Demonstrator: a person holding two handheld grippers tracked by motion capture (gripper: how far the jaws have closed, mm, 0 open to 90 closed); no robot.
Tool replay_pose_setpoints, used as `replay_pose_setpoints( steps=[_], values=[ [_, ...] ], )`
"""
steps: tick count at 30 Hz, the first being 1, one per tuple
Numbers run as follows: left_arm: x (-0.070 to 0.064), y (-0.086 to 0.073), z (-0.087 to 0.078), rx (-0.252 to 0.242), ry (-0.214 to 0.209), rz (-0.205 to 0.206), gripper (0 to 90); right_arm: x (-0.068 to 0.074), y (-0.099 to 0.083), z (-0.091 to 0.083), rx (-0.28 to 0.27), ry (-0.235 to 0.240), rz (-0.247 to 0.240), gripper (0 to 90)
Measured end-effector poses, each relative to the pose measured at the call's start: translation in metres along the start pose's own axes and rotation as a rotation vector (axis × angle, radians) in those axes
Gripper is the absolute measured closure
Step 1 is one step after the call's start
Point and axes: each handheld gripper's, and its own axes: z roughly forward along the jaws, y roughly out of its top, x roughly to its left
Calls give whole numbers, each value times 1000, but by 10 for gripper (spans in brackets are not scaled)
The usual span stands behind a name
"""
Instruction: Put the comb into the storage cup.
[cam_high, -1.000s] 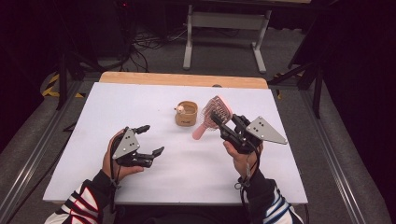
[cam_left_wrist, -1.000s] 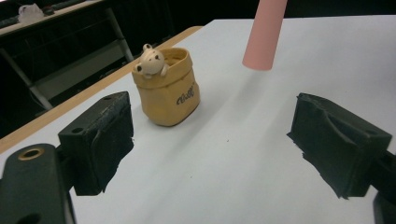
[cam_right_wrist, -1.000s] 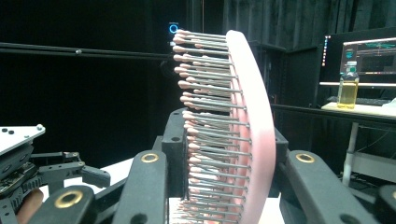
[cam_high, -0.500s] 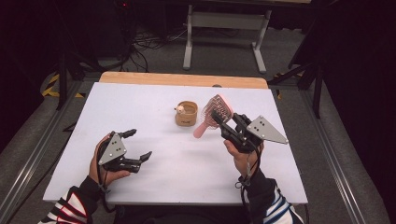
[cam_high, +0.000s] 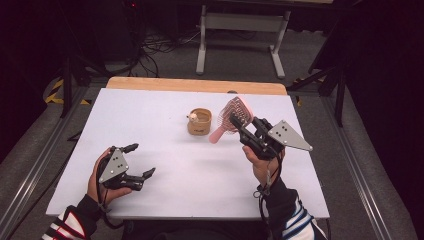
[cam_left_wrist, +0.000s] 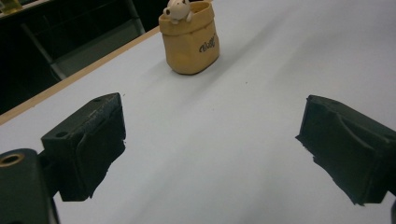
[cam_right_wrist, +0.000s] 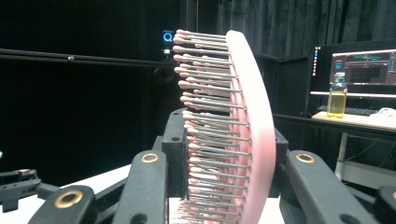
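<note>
I hold the pink brush (cam_high: 231, 118) in the right gripper (cam_high: 248, 134), lifted above the table (cam_high: 165, 125) just right of the small tan cup (cam_high: 199, 121). The jaws are closed on the head of the brush, one on the bristle side and one on the back, so the handle hangs down toward the table and stays free. I think this grip is chosen so that the handle can go first into the cup, but that is only my judgement.

The left gripper (cam_high: 134, 161) rests low over the near left part of the table, well apart from the cup. Its jaws stand wide apart and nothing is between them. It points toward the cup, maybe ready to steady it.

The high view gives me the layout: brush beside the cup, left hand far from both. It does not show how the jaws meet the brush. The right gripper view shows this well: the brush (cam_right_wrist: 224, 126) stands upright and edge-on, with its pins to the left and the pink back to the right, pressed between the two black jaws. The left gripper view shows the cup (cam_left_wrist: 190, 39) from the side, with a small white animal figure (cam_left_wrist: 178, 9) at its rim and some writing on the wall, which the high view makes too small to read.
</note>
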Motion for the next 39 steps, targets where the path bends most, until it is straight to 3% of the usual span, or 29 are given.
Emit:
replay_pose_setpoints(
  steps=[17, 39],
  values=[
    [0, -10, -13, 3, 19, -24, 79, -9, 9, 6, -17, -17, -20, 642],
    [-2, -10, -12, 5, 10, -16, 79, -21, 15, 22, -34, -42, -15, 643]
  ],
)
